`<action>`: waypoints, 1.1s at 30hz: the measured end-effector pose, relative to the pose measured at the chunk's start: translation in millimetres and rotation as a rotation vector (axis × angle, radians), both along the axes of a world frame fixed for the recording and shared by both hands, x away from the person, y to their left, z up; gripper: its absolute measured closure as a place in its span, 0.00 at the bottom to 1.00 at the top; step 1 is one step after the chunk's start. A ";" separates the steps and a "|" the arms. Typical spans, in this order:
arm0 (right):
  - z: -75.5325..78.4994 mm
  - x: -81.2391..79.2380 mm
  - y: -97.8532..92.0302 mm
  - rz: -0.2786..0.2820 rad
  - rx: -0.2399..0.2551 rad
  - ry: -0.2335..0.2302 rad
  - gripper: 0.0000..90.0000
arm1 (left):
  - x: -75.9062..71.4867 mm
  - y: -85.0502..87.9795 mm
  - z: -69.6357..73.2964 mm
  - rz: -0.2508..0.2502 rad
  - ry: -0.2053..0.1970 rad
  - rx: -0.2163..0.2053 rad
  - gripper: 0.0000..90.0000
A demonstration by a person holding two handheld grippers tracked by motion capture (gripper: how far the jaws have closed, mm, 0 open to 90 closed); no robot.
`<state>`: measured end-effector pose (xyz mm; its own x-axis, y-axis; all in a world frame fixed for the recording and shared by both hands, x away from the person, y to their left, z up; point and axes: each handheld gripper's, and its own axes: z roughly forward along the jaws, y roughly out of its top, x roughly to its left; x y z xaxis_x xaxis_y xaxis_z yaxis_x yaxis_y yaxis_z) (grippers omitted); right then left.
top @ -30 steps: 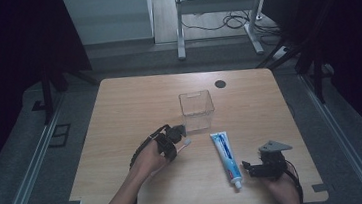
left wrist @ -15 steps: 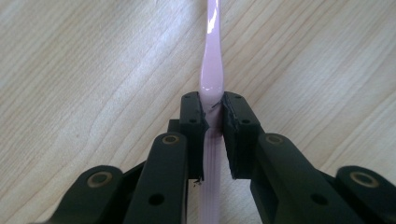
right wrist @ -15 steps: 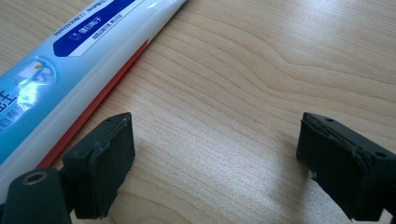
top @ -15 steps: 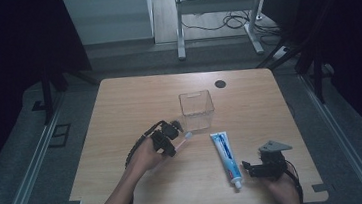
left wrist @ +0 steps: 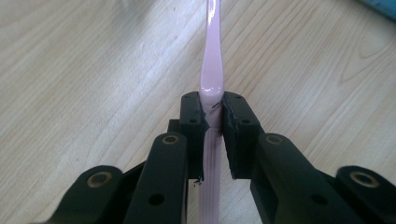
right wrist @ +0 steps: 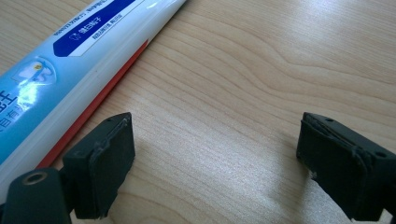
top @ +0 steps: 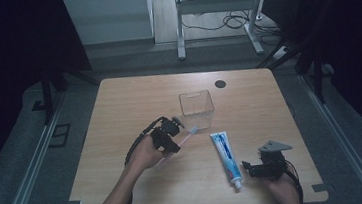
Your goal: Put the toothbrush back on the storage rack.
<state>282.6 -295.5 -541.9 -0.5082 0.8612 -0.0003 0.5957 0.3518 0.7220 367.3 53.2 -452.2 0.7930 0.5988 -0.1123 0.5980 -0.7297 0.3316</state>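
My left gripper (top: 172,144) is shut on a pink toothbrush (top: 186,137), holding it above the table with the head pointing toward a clear plastic box (top: 196,103). In the left gripper view the pink toothbrush handle (left wrist: 212,70) runs straight up from between the pressed pads of the left gripper (left wrist: 214,122). A blue-and-white toothpaste tube (top: 226,155) lies flat on the wooden table (top: 119,103). My right gripper (top: 250,169) rests just right of the tube's cap end. The right gripper (right wrist: 215,156) stands open over bare wood in its own view, the toothpaste tube (right wrist: 70,60) beside one jaw.
A small black disc (top: 220,83) lies near the table's far edge. Beyond the table are a metal frame's legs (top: 180,31) and cables on the floor. Rails run along both sides of the table.
The left gripper has risen with the toothbrush and shifted slightly toward the clear box. The right gripper and the tube have stayed in place.
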 end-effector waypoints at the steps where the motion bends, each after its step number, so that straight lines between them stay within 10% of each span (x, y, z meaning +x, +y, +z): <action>1: 0.0 0.0 0.0 0.000 0.000 0.000 0.12 | 0.0 0.1 1.7 -0.002 -0.002 -0.007 0.88; 33: -0.1 0.1 0.1 -0.001 0.001 -0.003 0.12 | 12.8 -2.2 43.5 0.035 -0.153 -0.187 0.88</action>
<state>282.7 -295.4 -542.0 -0.5074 0.8617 -0.0005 0.5941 0.3502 0.7242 380.1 51.0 -408.7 0.7886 0.6061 -0.1040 0.5542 -0.6271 0.5474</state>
